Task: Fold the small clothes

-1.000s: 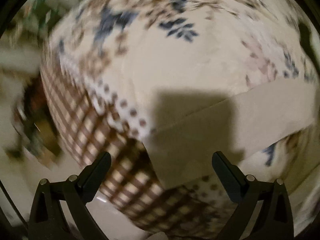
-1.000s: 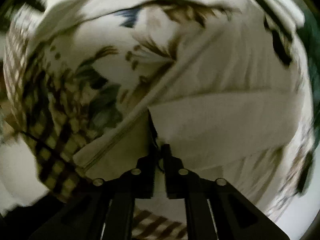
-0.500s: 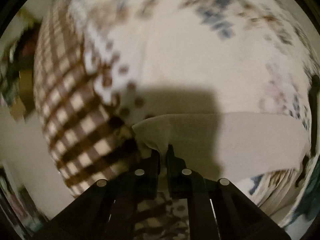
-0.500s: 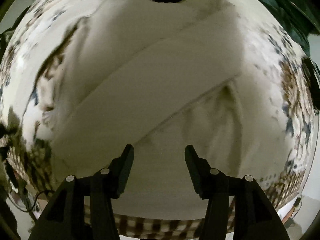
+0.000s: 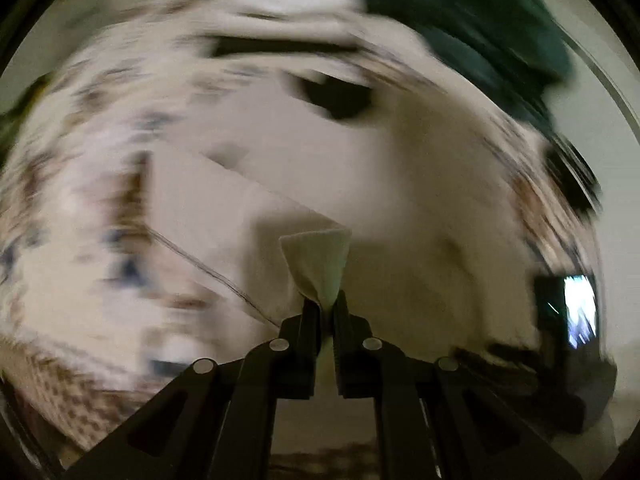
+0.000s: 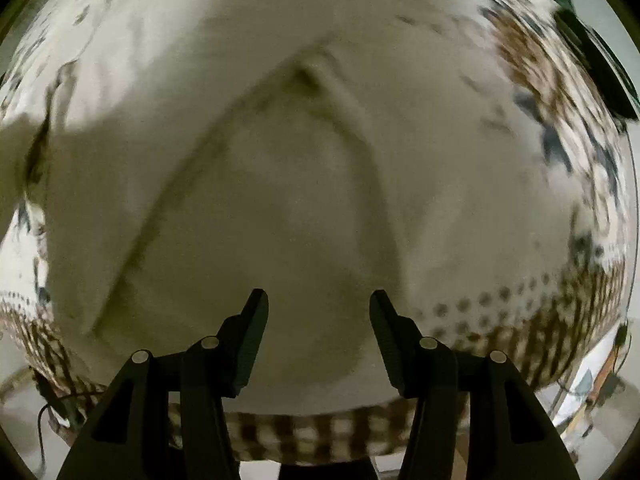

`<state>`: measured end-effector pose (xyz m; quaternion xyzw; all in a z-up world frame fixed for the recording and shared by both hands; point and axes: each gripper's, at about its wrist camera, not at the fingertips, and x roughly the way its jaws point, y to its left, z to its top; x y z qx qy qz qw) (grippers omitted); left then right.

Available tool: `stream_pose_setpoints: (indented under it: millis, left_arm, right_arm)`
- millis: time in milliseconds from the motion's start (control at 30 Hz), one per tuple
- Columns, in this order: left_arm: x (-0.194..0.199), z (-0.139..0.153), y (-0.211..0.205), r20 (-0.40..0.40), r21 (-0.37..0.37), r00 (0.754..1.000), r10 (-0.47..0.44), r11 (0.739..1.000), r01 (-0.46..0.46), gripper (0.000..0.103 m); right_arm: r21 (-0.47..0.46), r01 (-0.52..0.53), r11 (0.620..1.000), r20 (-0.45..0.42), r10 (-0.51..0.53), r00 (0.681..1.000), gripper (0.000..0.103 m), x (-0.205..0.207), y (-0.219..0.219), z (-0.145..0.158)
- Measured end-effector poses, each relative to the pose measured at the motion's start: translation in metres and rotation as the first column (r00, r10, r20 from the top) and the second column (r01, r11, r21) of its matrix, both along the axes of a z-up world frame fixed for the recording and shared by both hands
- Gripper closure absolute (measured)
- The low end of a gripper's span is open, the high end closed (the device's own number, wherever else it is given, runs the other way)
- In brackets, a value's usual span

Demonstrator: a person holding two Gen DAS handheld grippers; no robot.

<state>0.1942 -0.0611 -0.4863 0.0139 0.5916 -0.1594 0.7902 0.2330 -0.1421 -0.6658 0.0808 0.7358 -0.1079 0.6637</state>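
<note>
A pale cream garment (image 6: 304, 184) lies spread on a flower-patterned cloth with a brown checked border (image 6: 532, 344). My left gripper (image 5: 327, 308) is shut on a pinched corner of the cream garment (image 5: 316, 260) and holds it lifted above the rest of it. The left wrist view is blurred by motion. My right gripper (image 6: 318, 304) is open and empty, its fingers (image 6: 252, 320) hovering just over the flat middle of the garment, where a ridge-shaped wrinkle runs up from the jaws.
A dark green fabric heap (image 5: 492, 28) lies at the far right of the patterned cloth. A small lit screen (image 5: 580, 312) stands at the right edge. Cables and floor clutter (image 6: 600, 376) show beyond the checked border.
My left gripper closed on the garment's corner and has now swung it up and to the right. My right gripper let go of the garment, opened, and moved over its middle.
</note>
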Motion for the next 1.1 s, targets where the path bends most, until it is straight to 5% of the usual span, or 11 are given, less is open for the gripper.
stream_pose_setpoints:
  millis: [233, 433, 500, 567, 633, 733, 833, 900, 1100]
  left_arm:
    - [-0.044, -0.044, -0.093, -0.096, 0.025, 0.964, -0.248, 0.967, 0.252, 0.098]
    - [-0.043, -0.061, -0.116, -0.163, 0.049, 0.945, -0.285, 0.954, 0.296, 0.094]
    - [-0.038, -0.061, -0.109, -0.195, 0.010, 0.947, -0.255, 0.965, 0.261, 0.088]
    - [-0.032, -0.056, -0.091, -0.230, -0.024, 0.951, -0.208, 0.978, 0.208, 0.065]
    - [-0.025, -0.045, -0.065, -0.223, -0.028, 0.966, -0.129, 0.992, 0.126, 0.017]
    - [-0.015, -0.034, -0.016, -0.223, -0.023, 0.975, 0.007, 1.000, -0.013, 0.015]
    - [-0.014, -0.044, 0.047, -0.244, 0.051, 0.956, 0.162, 0.987, -0.154, 0.015]
    - [-0.019, -0.060, 0.084, -0.273, 0.111, 0.929, 0.249, 0.968, -0.226, 0.015]
    - [-0.032, -0.115, 0.130, -0.480, 0.011, 0.824, 0.300, 0.942, -0.337, 0.017]
  right_arm:
    - [0.000, 0.089, 0.996, -0.025, -0.089, 0.996, 0.048, -0.074, -0.074, 0.000]
    - [0.039, 0.148, 0.988, -0.032, -0.147, 0.989, 0.048, -0.150, -0.119, 0.005]
    - [0.082, 0.167, 0.983, -0.021, -0.166, 0.986, 0.048, -0.169, -0.132, 0.008]
    - [0.127, 0.183, 0.975, 0.002, -0.184, 0.983, 0.048, -0.191, -0.153, 0.014]
    - [0.191, 0.192, 0.963, 0.031, -0.201, 0.979, 0.048, -0.196, -0.181, 0.021]
    - [0.278, 0.200, 0.939, 0.060, -0.225, 0.973, 0.046, -0.190, -0.212, 0.026]
    - [0.382, 0.206, 0.901, 0.042, -0.240, 0.970, 0.045, -0.188, -0.219, 0.026]
    - [0.441, 0.214, 0.872, 0.003, -0.240, 0.971, 0.045, -0.186, -0.212, 0.024]
    - [0.488, 0.226, 0.843, -0.094, -0.206, 0.974, 0.045, -0.209, -0.213, -0.008]
